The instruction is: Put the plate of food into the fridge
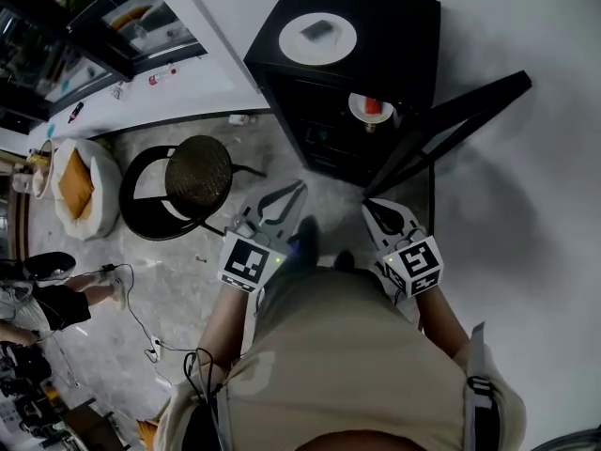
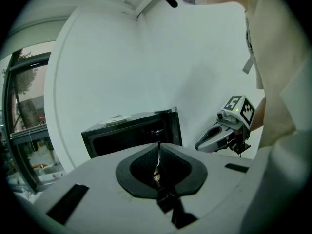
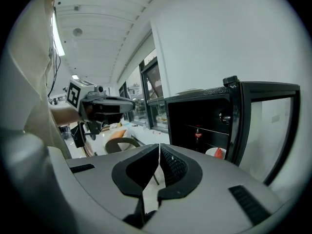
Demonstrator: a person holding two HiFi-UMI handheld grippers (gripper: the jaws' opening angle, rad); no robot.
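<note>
**Left gripper** (image 1: 297, 192): jaws closed together, nothing in them. I hold it low in front of me and aimed at the fridge, free for whichever plate needs handling.

**Right gripper** (image 1: 376, 210): jaws pressed fully together, also empty. It sits level with the left one and nearer the open side of the cabinet.

**Fridge** (image 1: 394, 26): small black unit on the floor against the white wall. Its door (image 1: 451, 125) is swung wide to my right, which I judge is meant to leave the shelves clear for reaching in.

**Small plate** (image 1: 359, 113): on a shelf inside the fridge, close to the front edge. It carries something red that is too small for me to name. It may be the plate of food, already stowed.

**Top plate** (image 1: 291, 47): white, resting flat on the fridge roof with a dark block (image 1: 317, 30) on it. It is well apart from both grippers.

**Orientation:** both plates lie level, face up. Being round, they have no long axis. The dark block runs diagonally across its plate in the head view.
</note>
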